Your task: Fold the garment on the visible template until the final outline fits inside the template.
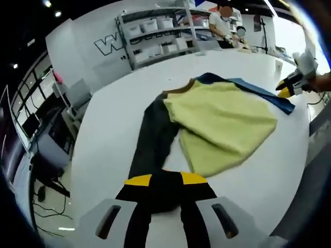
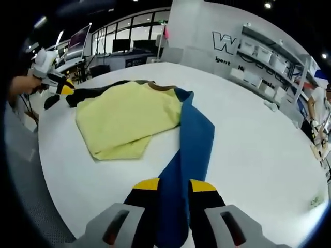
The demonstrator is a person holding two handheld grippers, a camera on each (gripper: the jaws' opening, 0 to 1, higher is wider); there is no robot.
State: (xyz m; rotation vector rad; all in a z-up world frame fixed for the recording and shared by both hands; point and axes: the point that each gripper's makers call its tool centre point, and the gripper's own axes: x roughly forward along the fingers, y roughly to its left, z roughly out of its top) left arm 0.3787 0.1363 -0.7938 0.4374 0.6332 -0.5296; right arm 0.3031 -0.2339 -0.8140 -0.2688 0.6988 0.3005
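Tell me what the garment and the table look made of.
Garment: soft matte knit fabric, probably cotton-like; it drapes and creases, with a yellow-green body, a dark sleeve and a blue sleeve. Table: smooth hard white top, perhaps laminate; flat, with faint sheen.

- One garment (image 1: 222,121) lies spread on one white table (image 1: 119,119): a yellow body with two sleeves, one black (image 1: 152,139) and one blue (image 2: 189,155).
- Two grippers work it, the left gripper (image 1: 165,181) clamped on the black sleeve, the right gripper (image 2: 169,186) on the blue.
- One shelving unit (image 1: 160,33) of storage boxes stands behind.
- One person (image 1: 222,23) stands at the shelves.
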